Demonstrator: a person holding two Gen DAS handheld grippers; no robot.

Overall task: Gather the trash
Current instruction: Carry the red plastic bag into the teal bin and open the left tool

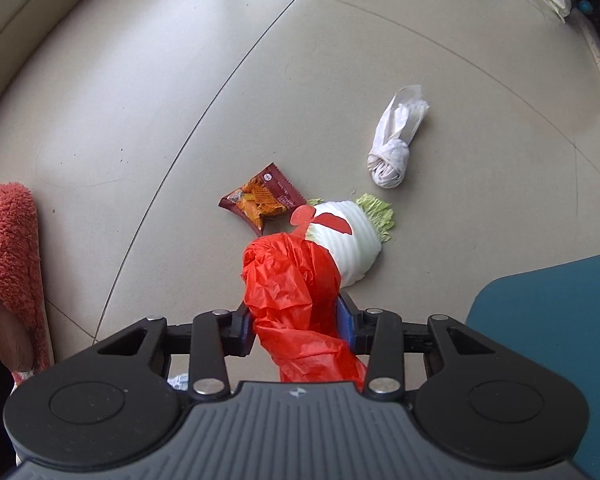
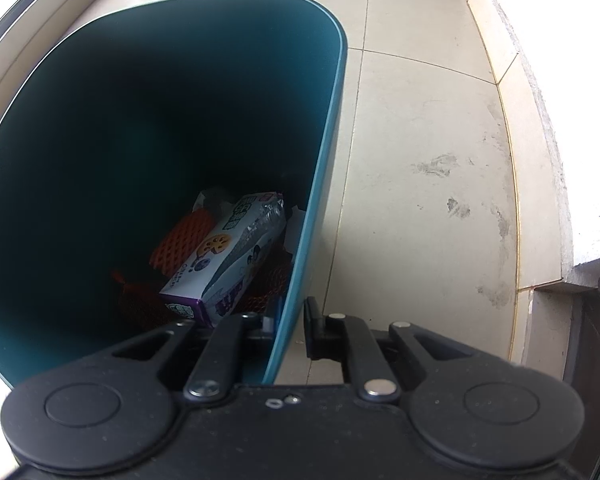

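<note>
— Left gripper (image 1: 296, 326): clamped on red plastic bag (image 1: 288, 280). Beyond?
— Snack wrapper (image 1: 260, 202), cabbage piece (image 1: 348, 236), tissue wad (image 1: 396, 140) on floor.
— Right gripper (image 2: 290, 328)?
— Clamped on teal bin (image 2: 320, 184) rim; carton (image 2: 224, 256) inside.

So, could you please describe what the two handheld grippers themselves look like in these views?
Both look alike. The left gripper has a matte black body with two round caps, black linkage bars on silver rivets, a ribbed grey centre plate with a small emblem, and blue pads on its fingers. The right gripper has the same black body, bars and rivets, with dark fingers. No cables show.
</note>
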